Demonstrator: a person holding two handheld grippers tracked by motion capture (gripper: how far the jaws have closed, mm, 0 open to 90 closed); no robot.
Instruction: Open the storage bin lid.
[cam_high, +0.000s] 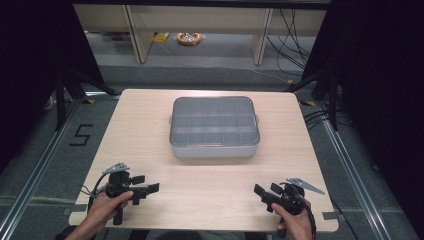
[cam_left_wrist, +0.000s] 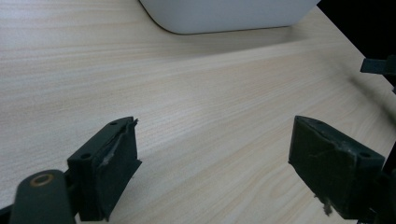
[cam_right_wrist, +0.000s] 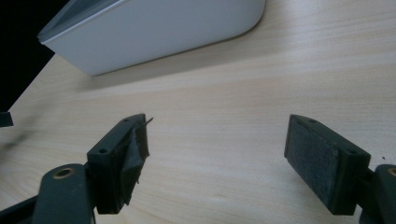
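Observation:
A grey plastic organiser box (cam_high: 214, 127) with a clear lid and several compartments sits shut in the middle of the wooden table (cam_high: 150, 120). Its white wall (cam_left_wrist: 224, 14) rises at the top of the left gripper view, and its wall (cam_right_wrist: 154, 32) also shows in the right gripper view. My left gripper (cam_high: 144, 184) rests near the front left edge, held by a hand, open with nothing between its jaws. At the front right my right gripper (cam_high: 266, 192) is likewise open and empty. Both point inward toward the table's middle.
Bare wood lies between the grippers and the box. Black tripod legs (cam_high: 70, 90) stand beside the table on both sides. Behind it are shelf legs (cam_high: 140, 35), cables (cam_high: 290, 35) and a yellow object (cam_high: 189, 38) on the floor.

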